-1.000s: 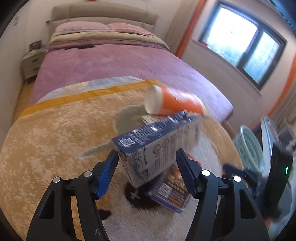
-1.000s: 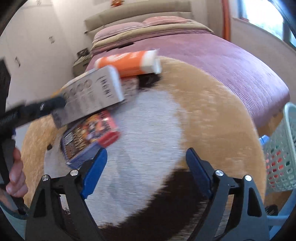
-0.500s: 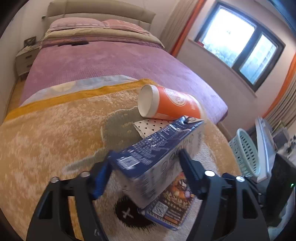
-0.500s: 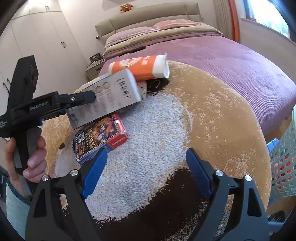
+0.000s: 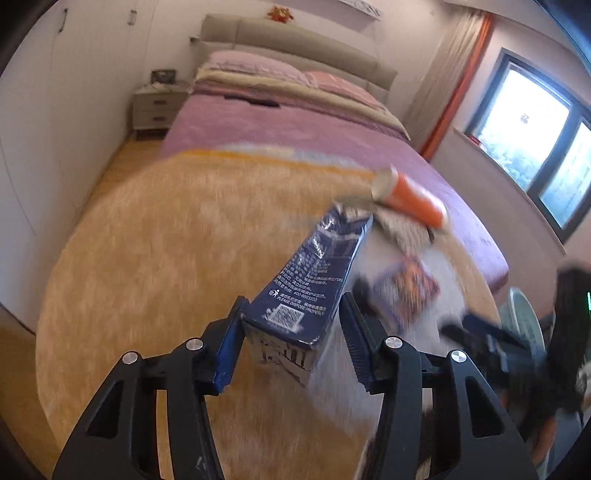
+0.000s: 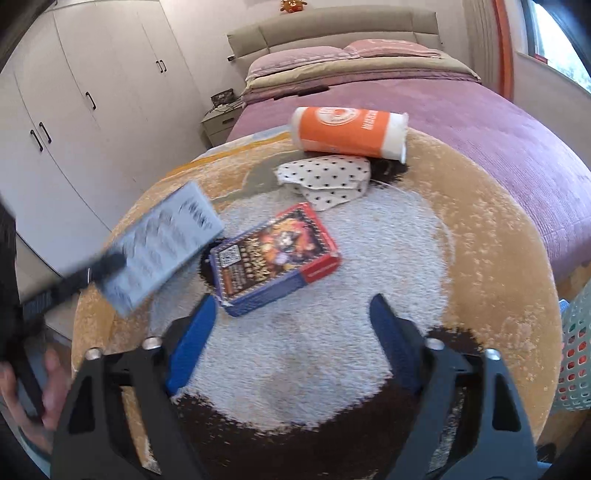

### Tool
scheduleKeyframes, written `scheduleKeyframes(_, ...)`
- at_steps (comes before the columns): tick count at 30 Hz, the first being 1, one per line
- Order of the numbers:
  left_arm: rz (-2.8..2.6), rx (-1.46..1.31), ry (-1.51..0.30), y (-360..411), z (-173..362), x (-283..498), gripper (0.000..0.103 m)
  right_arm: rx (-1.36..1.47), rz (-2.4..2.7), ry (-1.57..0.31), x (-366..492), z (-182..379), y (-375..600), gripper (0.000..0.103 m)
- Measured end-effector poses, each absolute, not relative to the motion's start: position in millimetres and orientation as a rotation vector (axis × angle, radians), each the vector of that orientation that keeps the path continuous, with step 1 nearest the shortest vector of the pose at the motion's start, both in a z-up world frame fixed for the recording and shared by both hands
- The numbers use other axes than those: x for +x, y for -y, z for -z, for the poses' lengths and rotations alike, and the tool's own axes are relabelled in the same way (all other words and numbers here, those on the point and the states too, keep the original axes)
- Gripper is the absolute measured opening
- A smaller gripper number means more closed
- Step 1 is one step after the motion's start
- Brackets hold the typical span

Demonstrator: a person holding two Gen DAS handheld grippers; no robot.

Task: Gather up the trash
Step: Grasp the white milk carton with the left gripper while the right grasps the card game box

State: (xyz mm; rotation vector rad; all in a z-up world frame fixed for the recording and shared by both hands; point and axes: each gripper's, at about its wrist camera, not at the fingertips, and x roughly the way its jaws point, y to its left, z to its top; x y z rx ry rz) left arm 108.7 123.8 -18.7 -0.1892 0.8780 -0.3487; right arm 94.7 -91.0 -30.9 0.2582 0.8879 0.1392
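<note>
Closest to the left wrist camera, the left gripper (image 5: pixel 291 349) has its two blue-padded fingers (image 5: pixel 227 354) clamped on the near end of a long dark blue carton (image 5: pixel 314 280). The carton is lifted clear of the bedding and points away from the camera, tilted up toward the right. In the right wrist view the same carton (image 6: pixel 162 251) appears as a blurred pale grey panel at the left, raised above the blanket, with the person's hand (image 6: pixel 44 398) on the gripper handle at the lower left edge.

The right gripper (image 6: pixel 290 332) hangs above a fluffy blanket (image 6: pixel 480 240) in tan, white and dark brown, its fingers spread wide apart with nothing between them. Just beyond its fingertips a flat box with a colourful cartoon cover (image 6: pixel 275 254) lies on the white part of the blanket. Farther on sits a crumpled white wrapper with black dots (image 6: pixel 328 177), and touching its far edge an orange and white paper cup (image 6: pixel 351 131) lies on its side.

A pale green perforated basket (image 6: pixel 576 354) stands beside the bed at the right edge. Past the blanket stretches the purple bed cover (image 6: pixel 461 107), then pillows and a beige headboard (image 6: pixel 332 26). White wardrobes (image 6: pixel 92 92) line the left wall.
</note>
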Motion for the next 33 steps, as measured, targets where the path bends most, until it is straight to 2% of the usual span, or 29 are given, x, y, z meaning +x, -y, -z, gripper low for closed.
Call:
scheduleKeyframes(2, 0.381, -0.186, -0.906, -127, 27, 96, 0.048, 0.271, -0.163, -0.907, 102, 31, 87, 0.056)
scheduleKeyframes(4, 0.380, -0.155, -0.913, -129, 29, 87, 0.050, 0.291, -0.161, -0.915, 106, 31, 84, 0.053)
scheduleKeyframes(6, 0.333, -0.098, -0.899, -134, 25, 84, 0.066, 0.314, -0.156, -0.912, 107, 30, 86, 0.053)
scheduleKeyframes(8, 0.304, -0.076, -0.866, -141, 19, 87, 0.070, 0.324, -0.140, -0.912, 106, 30, 87, 0.053)
scheduleKeyframes(13, 0.283, -0.057, -0.839, -151, 10, 114, 0.072, 0.341, -0.110, -0.936, 114, 33, 87, 0.053)
scheduleKeyframes(16, 0.392, -0.073, -0.882, -148, 15, 129, 0.074, 0.362, -0.101, -0.956, 121, 37, 87, 0.054)
scheduleKeyframes(17, 0.421, -0.073, -0.899, -145, 18, 133, 0.079, 0.381, -0.104, -0.971, 124, 40, 86, 0.055)
scheduleKeyframes(18, 0.440, -0.063, -0.912, -142, 22, 136, 0.079, 0.397, -0.108, -0.982, 128, 43, 86, 0.056)
scheduleKeyframes(22, 0.440, 0.004, -0.941, -131, 36, 145, 0.079, 0.464, -0.103, -1.007, 140, 51, 85, 0.060)
scheduleKeyframes(26, 0.389, 0.047, -0.944, -122, 45, 143, 0.078, 0.470, -0.087, -1.005, 155, 49, 80, 0.075)
scheduleKeyframes(28, 0.379, 0.042, -0.934, -121, 45, 141, 0.071, 0.472, -0.076, -1.008, 165, 49, 76, 0.075)
scheduleKeyframes(29, 0.368, 0.036, -0.935, -122, 46, 141, 0.059, 0.472, -0.068, -1.009, 170, 49, 74, 0.075)
scheduleKeyframes(33, 0.336, -0.021, -0.930, -133, 47, 141, 0.055, 0.430, -0.015, -0.999, 190, 50, 61, 0.076)
